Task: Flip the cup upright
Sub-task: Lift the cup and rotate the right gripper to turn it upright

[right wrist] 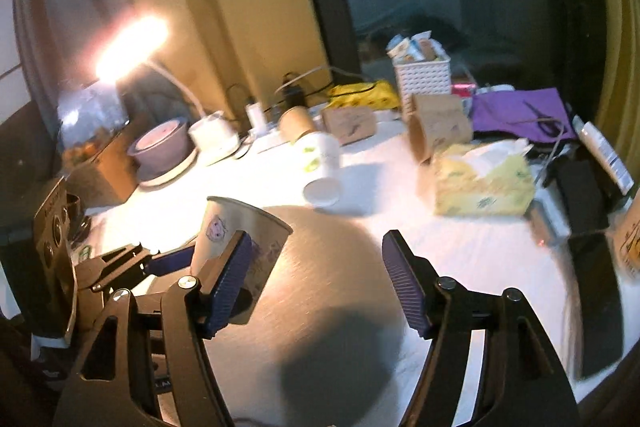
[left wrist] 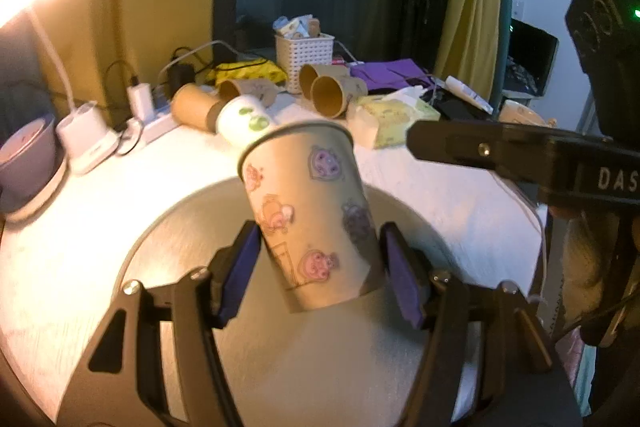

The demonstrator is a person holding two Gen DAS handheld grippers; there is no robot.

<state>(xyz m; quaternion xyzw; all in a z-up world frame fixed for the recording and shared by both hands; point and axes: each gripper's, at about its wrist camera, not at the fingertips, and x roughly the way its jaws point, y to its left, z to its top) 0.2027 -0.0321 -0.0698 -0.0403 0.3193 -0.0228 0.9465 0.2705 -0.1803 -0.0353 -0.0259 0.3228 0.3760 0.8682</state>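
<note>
**Supervisor:** Report position of the task item.

**Operator:** I have the printed paper cup (left wrist: 312, 211) between the two purple pads of the left gripper (left wrist: 320, 267). It is tilted, rim uppermost and leaning away from the camera, base toward the gripper body. It sits over the grey round mat (left wrist: 192, 227); I cannot tell whether the base touches it.

**Supervisor:** Jaw state, left?

**Operator:** Closed to cup width, both pads against the lower wall of the cup.

**Supervisor:** Right side?

**Operator:** The right gripper (right wrist: 316, 279) stands with jaws wide and nothing between them. In its own view the cup (right wrist: 244, 239) appears at left, partly behind its left finger (right wrist: 228, 279). In the left view I see the right gripper (left wrist: 520, 155) just beside the cup's rim, apart from it.

**Supervisor:** Surroundings?

**Operator:** The mat lies on a white tablecloth (left wrist: 420, 179). Beyond the cup, a white cup (right wrist: 324, 163) lies on its side. Farther back, several brown cups (left wrist: 328, 95) also lie on their sides, near a yellow tissue pack (right wrist: 480, 183), a white basket (right wrist: 422, 77) and a lit desk lamp (right wrist: 132, 47).
</note>
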